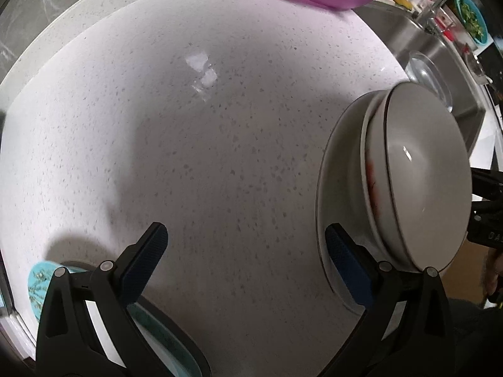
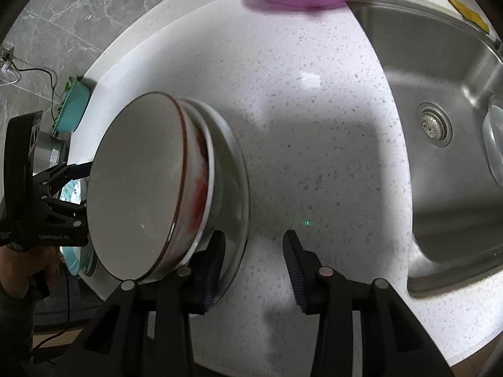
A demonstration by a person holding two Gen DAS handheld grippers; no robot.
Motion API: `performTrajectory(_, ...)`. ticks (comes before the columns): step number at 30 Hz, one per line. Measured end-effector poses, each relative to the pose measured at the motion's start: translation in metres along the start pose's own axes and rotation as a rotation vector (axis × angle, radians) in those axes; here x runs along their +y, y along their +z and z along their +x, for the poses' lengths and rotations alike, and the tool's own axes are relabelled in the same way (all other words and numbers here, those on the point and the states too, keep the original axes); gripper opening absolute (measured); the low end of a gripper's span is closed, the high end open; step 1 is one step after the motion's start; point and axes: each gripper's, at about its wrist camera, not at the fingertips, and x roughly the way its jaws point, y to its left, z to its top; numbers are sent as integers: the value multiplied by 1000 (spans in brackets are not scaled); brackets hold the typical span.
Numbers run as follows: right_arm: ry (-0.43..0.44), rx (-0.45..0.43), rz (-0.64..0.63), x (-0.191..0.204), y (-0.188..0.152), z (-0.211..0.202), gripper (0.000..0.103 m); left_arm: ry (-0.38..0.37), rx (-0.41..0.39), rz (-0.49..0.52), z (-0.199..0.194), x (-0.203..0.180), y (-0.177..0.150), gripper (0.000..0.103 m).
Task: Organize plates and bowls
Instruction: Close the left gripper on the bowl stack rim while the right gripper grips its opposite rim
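Stack: grey brown-rimmed ceramic bowl [image 2: 138, 185] nested atop white plates [image 2: 232, 169] to consolidate | right gripper [image 2: 254, 270] parted, straddling plate rim | left gripper [image 1: 246, 264] spread, empty

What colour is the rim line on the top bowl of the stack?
Dark reddish-brown, a thin line around the top bowl; clearest in the right wrist view.
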Motion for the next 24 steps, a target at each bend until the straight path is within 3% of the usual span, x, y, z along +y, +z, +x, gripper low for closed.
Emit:
performTrajectory(6, 24, -30, 12, 0, 1, 7, 41, 0, -21, 3, 3, -7, 8, 102)
performTrajectory(10, 29, -55, -4, 3, 3, 8, 34, -5, -25, 19, 6, -17, 17, 103)
performTrajectory(17, 33, -68, 47, -1, 12, 9, 34, -36, -62, -10, 11, -15, 30, 99)
performTrajectory(19, 28, -82, 41, -1, 13, 9, 34, -77, -92, 0, 6, -15, 30, 79)
performTrajectory(20, 26, -85, 39, -1, 14, 8, 34, -104, -99, 1, 5, -16, 32, 58)
performTrajectory(21, 24, -88, 38, -2, 14, 8, 34, -125, -102, -5, 5, -17, 33, 48)
performTrajectory(23, 19, -89, 44, -4, 16, 8, 28, -115, -90, 6, 9, -24, 38, 38)
performTrajectory(24, 22, -86, 49, -4, 17, 8, 28, -137, -81, 12, 11, -28, 39, 27)
